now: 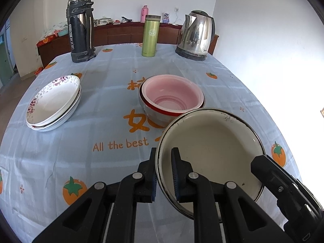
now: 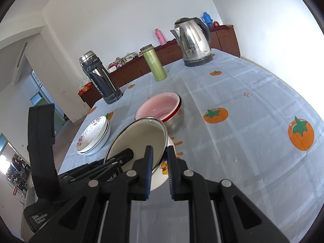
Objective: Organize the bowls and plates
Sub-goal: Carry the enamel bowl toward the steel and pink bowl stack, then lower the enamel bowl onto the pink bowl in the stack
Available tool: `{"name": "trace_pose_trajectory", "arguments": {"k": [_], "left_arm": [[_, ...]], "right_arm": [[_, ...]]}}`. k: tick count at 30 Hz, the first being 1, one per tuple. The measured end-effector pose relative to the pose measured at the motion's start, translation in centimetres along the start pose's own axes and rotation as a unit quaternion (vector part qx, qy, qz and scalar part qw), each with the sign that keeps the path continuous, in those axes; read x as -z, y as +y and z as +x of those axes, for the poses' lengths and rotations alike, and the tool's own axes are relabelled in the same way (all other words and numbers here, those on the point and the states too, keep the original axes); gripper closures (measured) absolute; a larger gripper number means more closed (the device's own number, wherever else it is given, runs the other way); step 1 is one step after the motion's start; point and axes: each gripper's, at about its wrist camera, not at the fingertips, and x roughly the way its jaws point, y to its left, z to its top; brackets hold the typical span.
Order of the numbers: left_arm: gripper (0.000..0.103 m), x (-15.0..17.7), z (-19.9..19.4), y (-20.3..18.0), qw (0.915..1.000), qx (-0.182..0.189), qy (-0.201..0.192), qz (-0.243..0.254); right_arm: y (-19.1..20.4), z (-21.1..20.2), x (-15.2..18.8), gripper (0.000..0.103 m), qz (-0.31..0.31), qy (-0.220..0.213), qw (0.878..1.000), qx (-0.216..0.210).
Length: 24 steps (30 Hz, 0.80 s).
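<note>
Left gripper and right gripper clamped on enamel bowl rim, opposite sides.

left gripper: black plastic, blue ribbed pads, silver pivot pins | right gripper: same

A pale blue checked tablecloth printed with orange persimmons and the words "All the best" covers the table. Along its far edge stand three things, well apart: a worn black and steel thermos flask on the left, a green insulated bottle in the middle, and a stainless steel electric kettle on its dark base at the right. Behind them a dark red-brown wooden sideboard runs along the white wall, with a pink flask on top.
</note>
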Motion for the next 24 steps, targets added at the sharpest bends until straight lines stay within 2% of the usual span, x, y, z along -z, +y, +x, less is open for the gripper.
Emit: {"name": "trace_pose_trajectory", "arguments": {"k": [11, 24], "left_arm": [[0.088, -2.7, 0.4, 0.5, 0.9998, 0.000, -0.018, -0.005], [0.088, -8.2, 2.0, 1.5, 0.9987, -0.008, -0.048, -0.017]], "right_arm": [[0.7, 1.1, -2.3, 0.089, -0.008, -0.011, 1.000, -0.005], [2.4, 4.1, -7.8, 0.089, -0.043, -0.036, 0.998, -0.006]]}}
